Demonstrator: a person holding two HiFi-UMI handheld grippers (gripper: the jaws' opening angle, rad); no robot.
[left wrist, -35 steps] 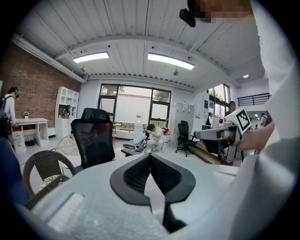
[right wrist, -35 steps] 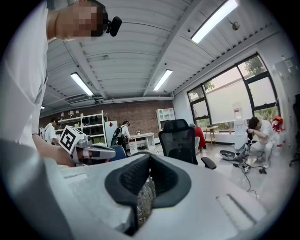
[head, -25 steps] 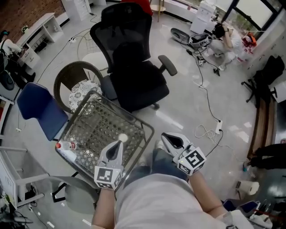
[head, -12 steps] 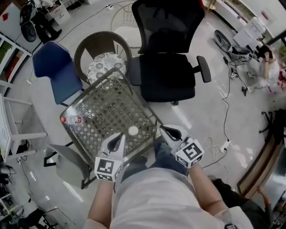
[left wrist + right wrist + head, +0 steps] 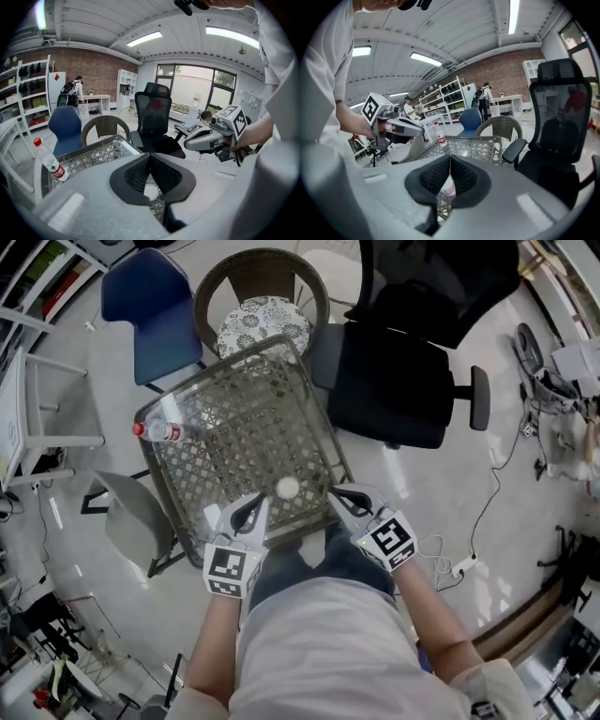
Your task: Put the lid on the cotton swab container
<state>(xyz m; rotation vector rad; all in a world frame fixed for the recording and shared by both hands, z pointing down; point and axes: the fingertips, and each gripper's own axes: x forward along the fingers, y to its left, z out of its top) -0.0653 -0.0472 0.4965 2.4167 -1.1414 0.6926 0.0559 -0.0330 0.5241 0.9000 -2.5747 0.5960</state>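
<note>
The small white round cotton swab container (image 5: 287,487) stands on the lattice-topped table (image 5: 323,413), close to its near edge and towards the near right corner; whether a lid sits on it cannot be made out. It lies between the two grippers, touching neither. The left gripper (image 5: 255,507) hovers just to its left, jaw tips pressed together with nothing in them. The right gripper (image 5: 339,499) sits just to its right, jaws likewise closed and empty. Each gripper view shows the container (image 5: 151,191) (image 5: 447,190) below the closed tips. A water bottle (image 5: 161,431) lies at the table's far left corner. Beyond the table are a black office chair (image 5: 403,381), a wicker chair (image 5: 262,310) and a blue chair (image 5: 155,310).
</note>
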